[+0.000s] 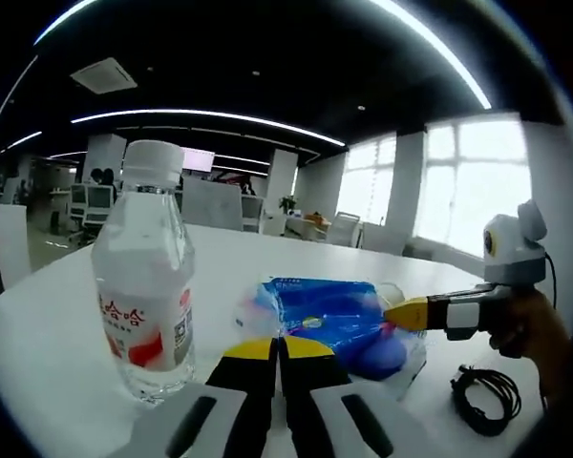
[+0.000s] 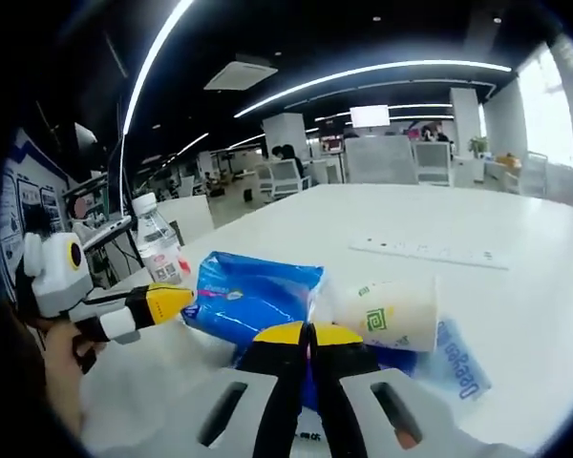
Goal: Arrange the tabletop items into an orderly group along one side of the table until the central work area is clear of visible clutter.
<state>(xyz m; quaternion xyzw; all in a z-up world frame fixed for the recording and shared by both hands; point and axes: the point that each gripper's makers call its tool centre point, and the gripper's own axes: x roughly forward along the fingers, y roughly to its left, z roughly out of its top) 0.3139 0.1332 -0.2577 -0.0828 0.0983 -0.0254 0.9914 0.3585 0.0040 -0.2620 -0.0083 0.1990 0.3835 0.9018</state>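
On the white table [image 1: 38, 324] in the left gripper view, a clear water bottle [image 1: 145, 272] with a white cap and red-printed label stands upright, its long axis vertical, just left of and a little beyond the left gripper [image 1: 279, 345], whose yellow-tipped jaws are pressed together with nothing between them. Directly beyond those tips lies a blue plastic-wrapped pack [image 1: 329, 320], flat on the table, its long side running left to right across the view. The right gripper [image 1: 393, 315] reaches in from the right with its yellow tips together, touching or nearly touching the pack's right end; a hand [image 1: 530, 334] holds its grip. A coiled black cable [image 1: 484, 399] lies on the table near right, apart from the pack. In the right gripper view, the right gripper [image 2: 306, 334] has its jaws closed on nothing, tips just at the near edge of the blue pack [image 2: 253, 296]. A white paper cup [image 2: 393, 315] with a green logo lies on its side, long axis left to right, resting against the pack just right of the tips. The left gripper [image 2: 181, 301] enters from the left, its closed tips at the pack's left end, and the bottle [image 2: 156, 243] stands upright farther left. A long white power strip [image 2: 430, 253] lies farther off on the table [image 2: 516, 286].
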